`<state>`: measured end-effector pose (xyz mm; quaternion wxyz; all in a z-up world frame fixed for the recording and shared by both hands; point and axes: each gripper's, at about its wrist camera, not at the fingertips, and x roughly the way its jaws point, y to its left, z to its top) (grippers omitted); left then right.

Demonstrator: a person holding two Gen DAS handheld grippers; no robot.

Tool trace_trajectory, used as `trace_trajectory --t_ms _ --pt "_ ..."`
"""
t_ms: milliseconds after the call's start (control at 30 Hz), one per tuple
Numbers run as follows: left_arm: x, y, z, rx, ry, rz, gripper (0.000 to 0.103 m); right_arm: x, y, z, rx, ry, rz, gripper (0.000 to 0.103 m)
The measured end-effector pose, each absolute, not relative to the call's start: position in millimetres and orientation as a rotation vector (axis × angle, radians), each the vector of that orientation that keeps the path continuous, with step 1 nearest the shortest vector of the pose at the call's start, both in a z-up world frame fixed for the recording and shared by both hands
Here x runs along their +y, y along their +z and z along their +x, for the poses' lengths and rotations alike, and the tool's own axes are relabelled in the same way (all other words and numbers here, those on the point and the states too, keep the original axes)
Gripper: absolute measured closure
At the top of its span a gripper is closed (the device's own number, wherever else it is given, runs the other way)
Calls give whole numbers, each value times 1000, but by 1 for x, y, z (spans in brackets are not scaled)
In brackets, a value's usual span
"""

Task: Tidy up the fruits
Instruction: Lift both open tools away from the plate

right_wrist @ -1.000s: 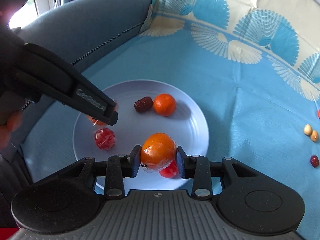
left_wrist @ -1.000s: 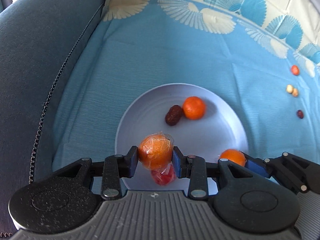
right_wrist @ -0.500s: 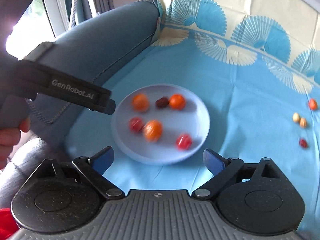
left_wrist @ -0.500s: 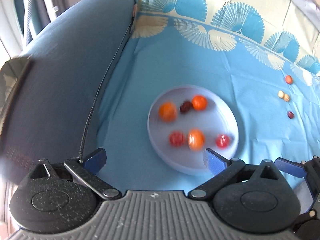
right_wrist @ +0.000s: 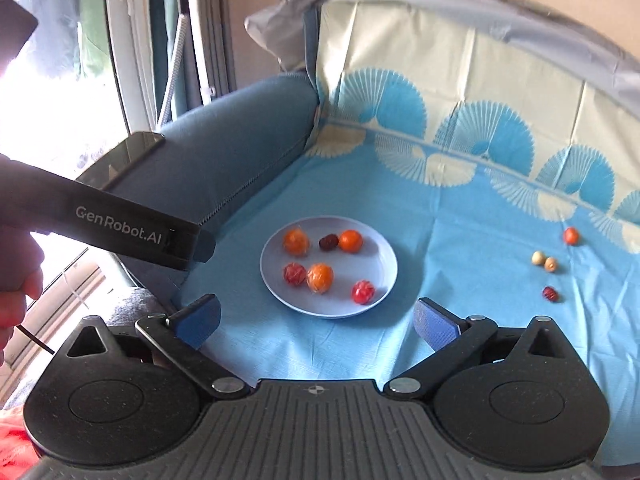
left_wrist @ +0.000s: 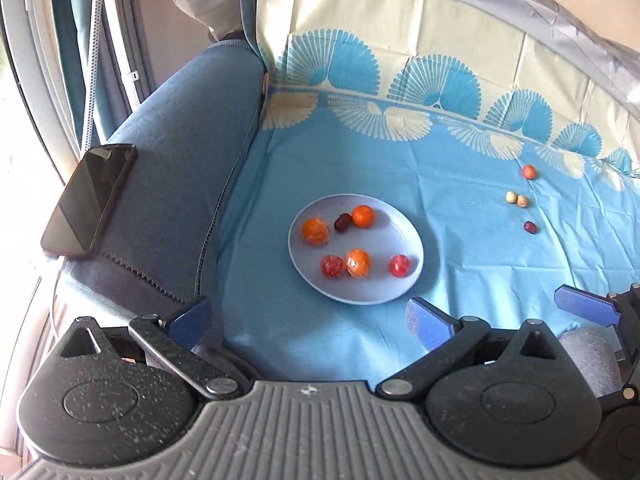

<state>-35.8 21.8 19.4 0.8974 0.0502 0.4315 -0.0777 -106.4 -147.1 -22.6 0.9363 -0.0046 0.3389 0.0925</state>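
Both scenes were viewed obliquely downward from behind spread fingers, well back from the plate (left_wrist: 414, 240) (right_wrist: 388, 254). The left wrist view was taken from the plate's left, the right from its right; plate, tablecloth (left_wrist: 460, 184) (right_wrist: 460, 216) and phone (left_wrist: 90, 200) (right_wrist: 128, 156) were shared.

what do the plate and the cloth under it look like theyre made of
Plate: probably plastic or melamine, pale lavender and smooth, with a soft sheen and a thin rim. Cloth: likely a thin disposable plastic or non-woven sheet, matte blue with a printed fan pattern, showing sharp fold creases and fine wrinkles.
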Motion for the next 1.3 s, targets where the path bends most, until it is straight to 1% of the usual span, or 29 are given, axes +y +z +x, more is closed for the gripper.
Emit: trace_trajectory --t_ms 233,567,1300 --pt "20 36 -63 853 -153 116 0 -148 -6 -133 633 194 -29 1" --pt "24 46 -80 819 -144 119 0 -148 3 -149 578 195 -24 1" --pt "21 36 -72 848 -144 140 0 -144 -3 -140 614 199 -26 1"
